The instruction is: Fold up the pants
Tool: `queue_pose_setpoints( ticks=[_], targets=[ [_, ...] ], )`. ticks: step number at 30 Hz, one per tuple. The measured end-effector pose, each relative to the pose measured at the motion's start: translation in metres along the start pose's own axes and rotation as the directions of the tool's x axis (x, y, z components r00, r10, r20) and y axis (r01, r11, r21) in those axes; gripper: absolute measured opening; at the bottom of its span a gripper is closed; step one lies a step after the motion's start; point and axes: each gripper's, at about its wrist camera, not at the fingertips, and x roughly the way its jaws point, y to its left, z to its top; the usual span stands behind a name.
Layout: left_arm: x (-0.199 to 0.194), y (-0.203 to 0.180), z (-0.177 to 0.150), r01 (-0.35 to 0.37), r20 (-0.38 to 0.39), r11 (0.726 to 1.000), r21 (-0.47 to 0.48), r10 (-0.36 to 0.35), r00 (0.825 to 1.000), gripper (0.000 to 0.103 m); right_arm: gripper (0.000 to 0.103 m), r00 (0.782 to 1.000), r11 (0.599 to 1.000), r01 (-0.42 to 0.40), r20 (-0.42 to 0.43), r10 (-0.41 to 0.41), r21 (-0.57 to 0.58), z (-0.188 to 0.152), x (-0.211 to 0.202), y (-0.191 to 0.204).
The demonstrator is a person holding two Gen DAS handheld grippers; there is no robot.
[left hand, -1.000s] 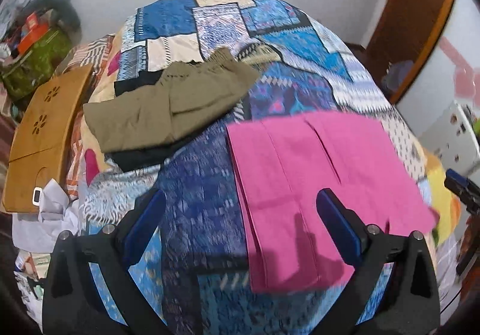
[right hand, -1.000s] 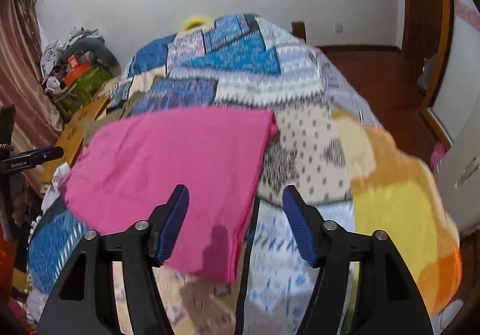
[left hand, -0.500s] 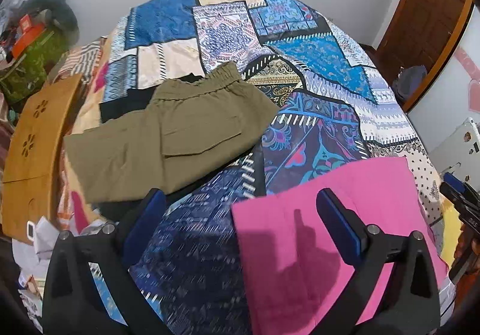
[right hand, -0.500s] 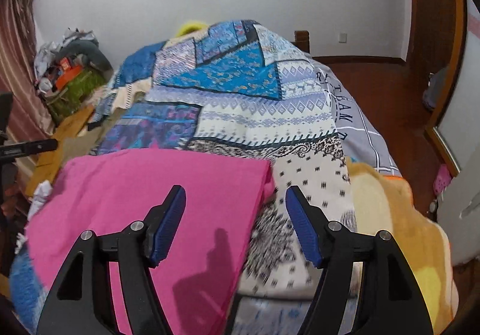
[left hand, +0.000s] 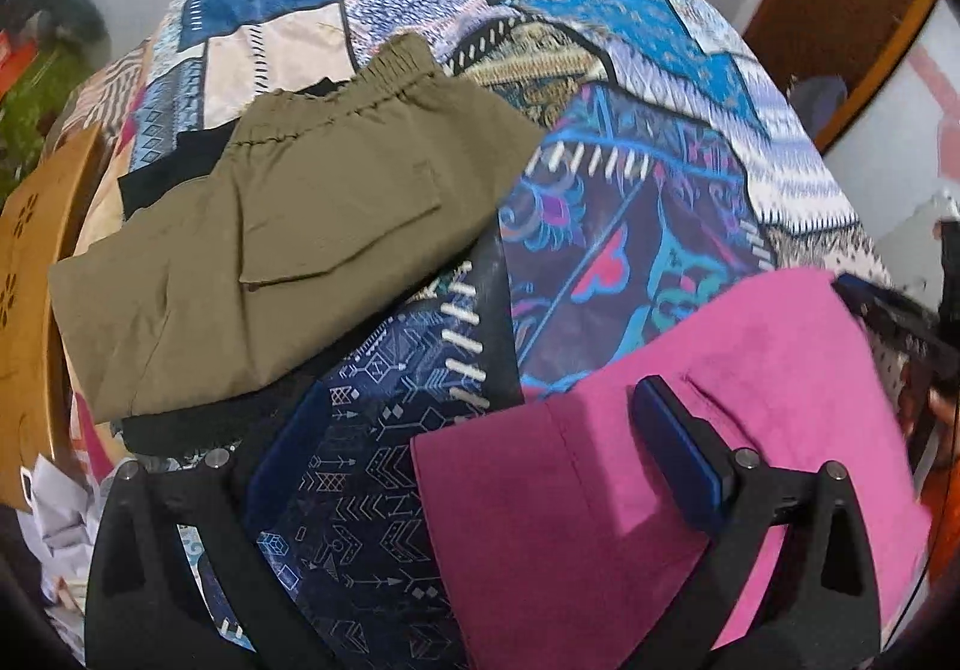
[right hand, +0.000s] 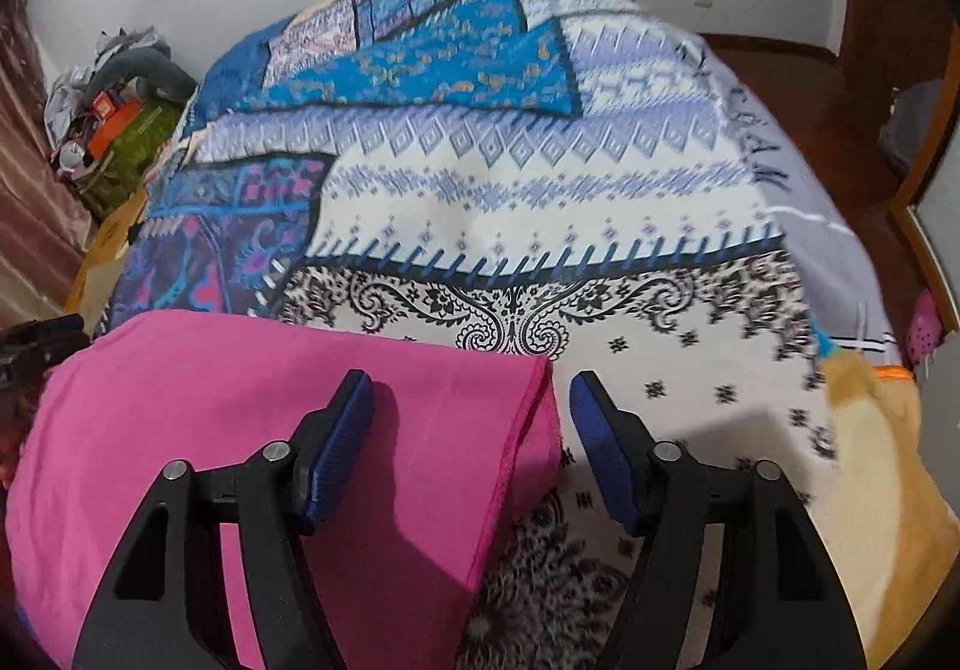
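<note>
Lying flat on the patchwork-print bed cover (right hand: 540, 202), the folded bright pink cloth pants (right hand: 252, 418) sat at seven o'clock in the right view. Over their right edge the right hand-held gripper (right hand: 471, 406) was closing, pads not yet pressing the fabric. At the left edge, the left hand-held gripper (left hand: 474, 430) stood spread. Folded olive-green elastic-waist pants (left hand: 282, 226) lay at ten o'clock.

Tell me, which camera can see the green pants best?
The left wrist view. There the olive green pants lie folded in full sight on the patterned bedspread, with waistband and pocket clear. The right wrist view does not show them; it shows the pink pants instead.
</note>
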Motion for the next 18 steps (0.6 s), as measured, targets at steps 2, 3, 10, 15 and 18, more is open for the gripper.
queue_pose_setpoints(
  ticks=[2,3,10,15,18],
  targets=[
    [0.001,0.003,-0.005,0.006,0.002,1.0,0.009,-0.006,1.0,0.102,0.046,1.0,1.0,-0.001,-0.001,0.001,-0.001,-0.001,0.006,0.0],
    [0.001,0.005,-0.006,0.007,0.0,1.0,0.011,-0.007,1.0,0.102,0.043,1.0,1.0,0.004,-0.002,-0.004,-0.005,-0.002,0.007,0.0],
    [-0.007,0.019,-0.021,-0.044,0.045,0.999,0.002,0.044,0.998,0.102,0.009,0.995,0.99,0.094,-0.016,-0.097,-0.108,-0.009,0.011,0.005],
    [-0.019,0.009,-0.029,-0.134,0.1,0.99,0.038,0.129,0.987,0.102,0.007,0.99,0.981,0.135,-0.029,-0.141,-0.138,-0.012,0.009,0.004],
    [-0.03,0.007,-0.031,-0.219,0.135,0.973,0.07,0.208,0.969,0.099,0.006,0.985,0.975,0.158,-0.047,-0.168,-0.158,-0.01,0.008,0.007]
  ],
)
